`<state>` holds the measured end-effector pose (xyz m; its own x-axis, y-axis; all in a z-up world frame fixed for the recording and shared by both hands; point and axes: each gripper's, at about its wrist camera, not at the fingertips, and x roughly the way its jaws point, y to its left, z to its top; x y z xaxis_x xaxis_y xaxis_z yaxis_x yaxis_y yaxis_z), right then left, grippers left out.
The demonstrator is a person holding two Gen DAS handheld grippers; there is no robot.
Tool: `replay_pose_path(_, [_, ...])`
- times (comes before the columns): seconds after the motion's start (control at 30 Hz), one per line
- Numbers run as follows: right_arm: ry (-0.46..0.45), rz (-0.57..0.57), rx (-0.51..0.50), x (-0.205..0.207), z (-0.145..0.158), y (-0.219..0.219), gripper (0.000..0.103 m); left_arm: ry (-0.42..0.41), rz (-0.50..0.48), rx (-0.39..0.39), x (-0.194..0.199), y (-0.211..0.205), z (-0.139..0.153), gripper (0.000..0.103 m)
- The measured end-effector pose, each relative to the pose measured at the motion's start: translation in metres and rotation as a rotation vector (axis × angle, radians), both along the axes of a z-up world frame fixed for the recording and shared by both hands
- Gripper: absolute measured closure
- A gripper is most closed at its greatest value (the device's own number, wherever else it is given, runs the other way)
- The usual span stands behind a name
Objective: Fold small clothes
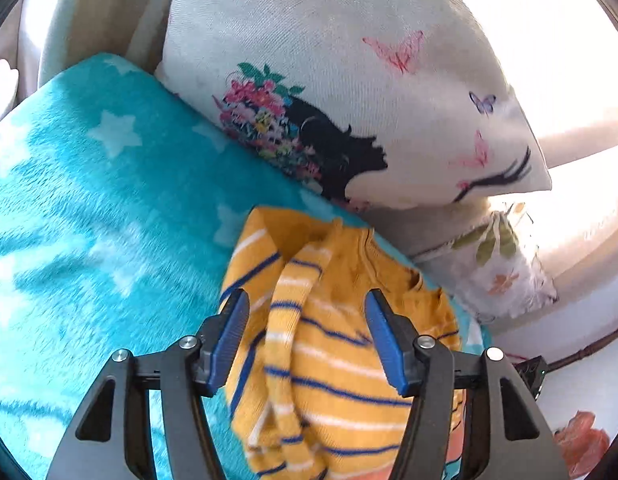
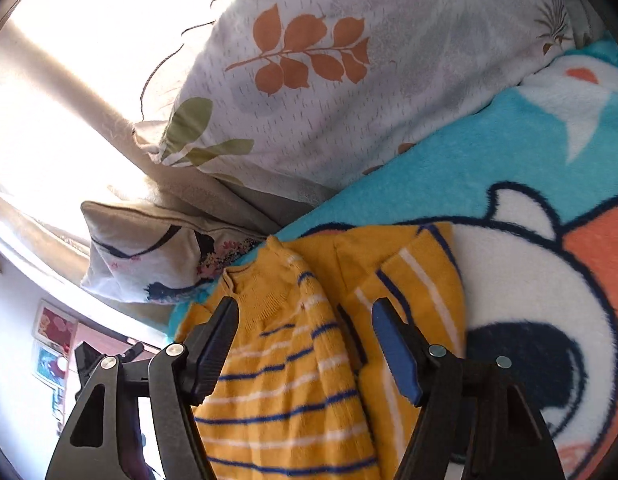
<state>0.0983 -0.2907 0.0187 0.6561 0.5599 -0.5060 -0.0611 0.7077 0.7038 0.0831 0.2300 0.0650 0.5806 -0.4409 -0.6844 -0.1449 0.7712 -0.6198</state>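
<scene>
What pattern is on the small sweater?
Mustard yellow sweater with thin blue and white stripes; clearest in the right wrist view.

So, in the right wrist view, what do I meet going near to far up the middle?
Right claw, open, → yellow striped sweater → teal blanket → leaf-print pillow.

Striped yellow sweater point(image 1: 341, 360) between parted tool point(image 1: 307, 312) pads (on turquoise blanket point(image 1: 109, 208))

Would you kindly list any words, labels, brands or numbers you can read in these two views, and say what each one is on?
None: no readable text.
Yellow striped sweater: no label showing.
Pillows and blue blanket: pictures only.
Wall pictures: too small and blurred.
</scene>
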Motion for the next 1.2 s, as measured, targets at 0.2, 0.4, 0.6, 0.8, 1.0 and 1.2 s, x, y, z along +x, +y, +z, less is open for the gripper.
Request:
replay_pose_path(0.2, [0.003,0.012,-0.029,-0.062,-0.009,-0.016,0.024,0.003,-0.089,0.026,-0.057,-0.006,-0.019,0.043])
replay_pose_path(0.4, [0.03,0.009,-0.031,-0.102,-0.025,-0.015,0.024,-0.002,-0.204,0.136,-0.087,-0.04,-0.04,0.043])
replay_pose_path(0.6, [0.056,0.108,-0.095,-0.097,-0.032,0.017,0.092,0.045,-0.208,0.167,-0.075,-0.043,-0.043,0.097])
replay_pose_path(0.8, [0.028,0.093,-0.152,-0.1,-0.011,0.002,0.093,0.03,-0.114,0.315,-0.082,-0.011,-0.003,0.098])
replay_pose_path(1.0, [0.115,0.054,-0.179,-0.096,-0.031,0.002,0.079,0.107,-0.084,0.275,-0.081,-0.002,-0.034,0.095])
replay_pose_path(1.2, [0.011,-0.038,-0.314,-0.113,0.012,-0.003,0.055,0.025,-0.022,0.33,-0.101,0.008,-0.021,0.069])
